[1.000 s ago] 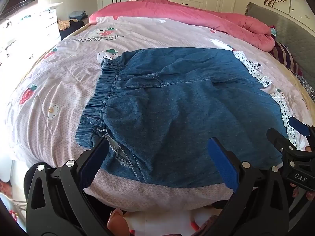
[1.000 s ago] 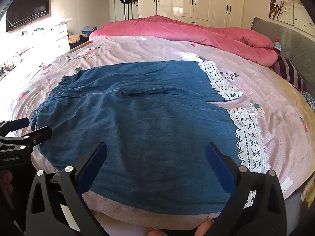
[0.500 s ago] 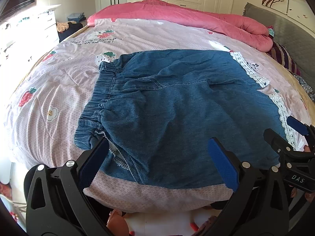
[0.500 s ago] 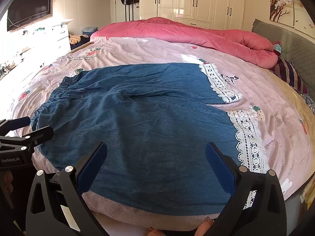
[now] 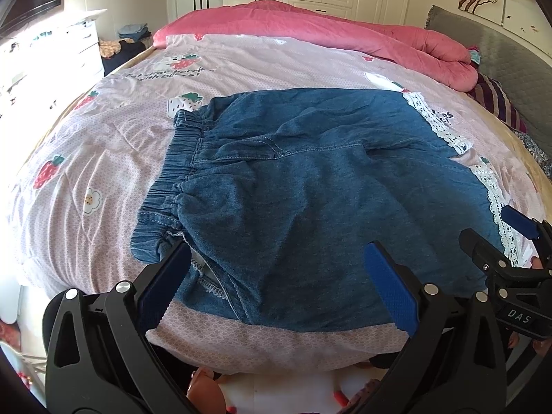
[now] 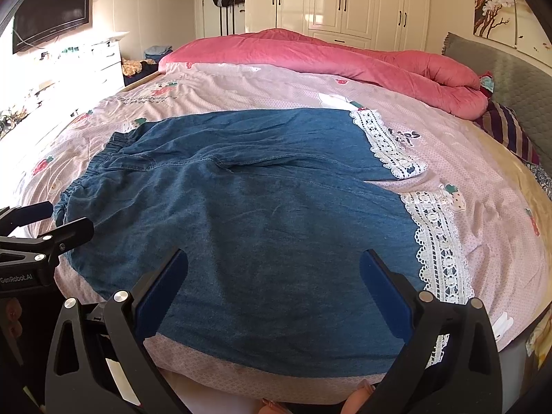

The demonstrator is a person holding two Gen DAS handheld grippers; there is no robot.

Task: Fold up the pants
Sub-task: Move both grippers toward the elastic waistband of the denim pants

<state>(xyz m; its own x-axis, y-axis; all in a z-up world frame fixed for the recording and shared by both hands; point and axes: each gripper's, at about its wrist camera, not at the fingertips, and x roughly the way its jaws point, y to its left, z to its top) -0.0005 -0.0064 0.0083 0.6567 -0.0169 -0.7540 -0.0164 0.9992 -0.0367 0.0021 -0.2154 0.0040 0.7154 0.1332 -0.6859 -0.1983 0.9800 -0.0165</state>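
left wrist view: wide blue denim pants with white lace hems (image 5: 310,179) lie spread flat on the pink strawberry-print bedsheet (image 5: 103,145), no fold made; left gripper (image 5: 276,286) and right gripper (image 6: 272,286) hover with jaws spread, holding nothing.

Before you, pants (image 6: 241,214) lie on the bed (image 6: 483,179): waistband left, hems right, quilt (image 6: 327,55) far behind.

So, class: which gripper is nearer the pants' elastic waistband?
Left. The left gripper sits beside the waistband; the right gripper is by the lace hem.
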